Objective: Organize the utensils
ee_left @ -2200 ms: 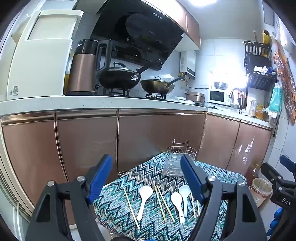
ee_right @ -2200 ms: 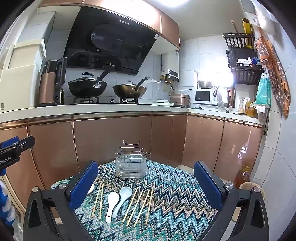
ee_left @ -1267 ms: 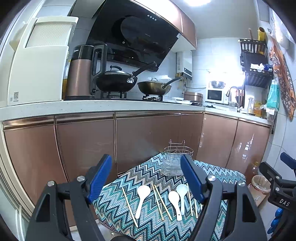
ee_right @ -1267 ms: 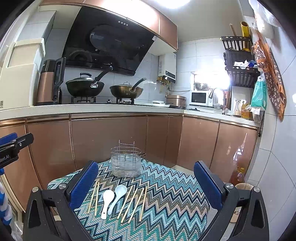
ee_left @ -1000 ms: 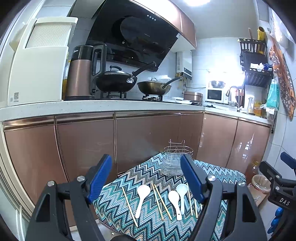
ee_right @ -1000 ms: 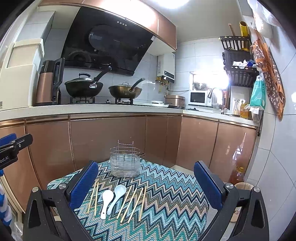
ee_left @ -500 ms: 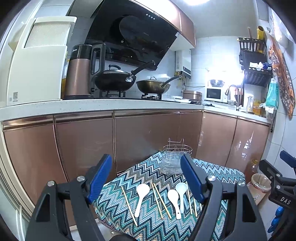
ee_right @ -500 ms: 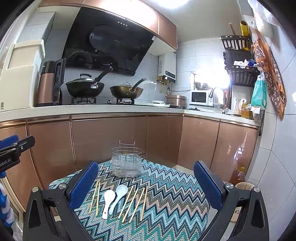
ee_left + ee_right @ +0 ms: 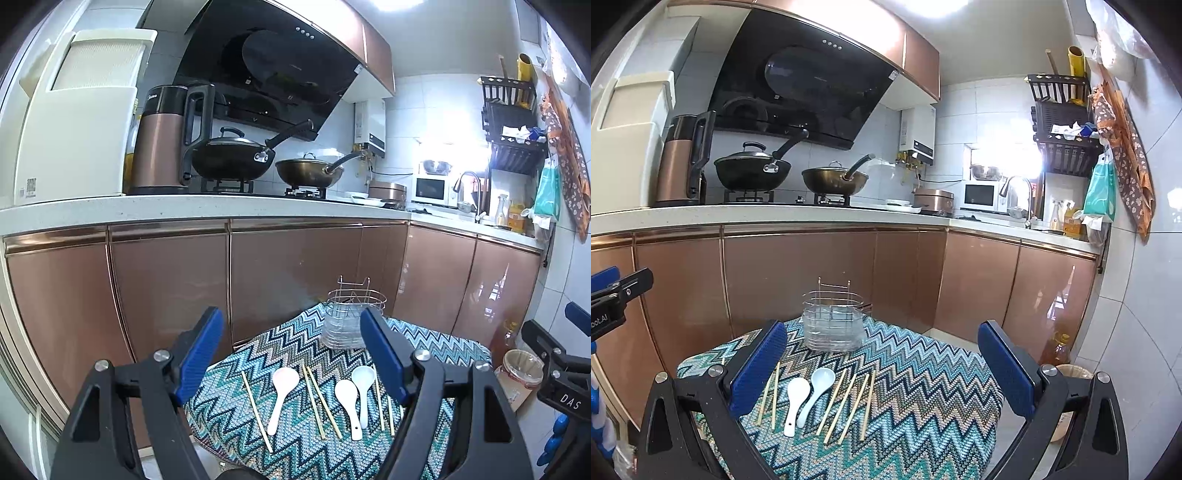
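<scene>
Left wrist view: left claw (image 9: 291,354) spread wide, blue pads holding nothing, hovering above small desk with teal zigzag-patterned cloth (image 9: 436,343). Lying flat on cloth in a row: thin pale wooden chopsticks (image 9: 256,410), three white ceramic soup spoons (image 9: 282,391). Wire utensil basket with clear liner (image 9: 351,317) upright at far edge, apart from utensils. Right wrist view: right claw (image 9: 882,362) likewise wide open, empty, above same cloth; two spoons side by side between chopsticks (image 9: 846,400); basket beyond.
</scene>
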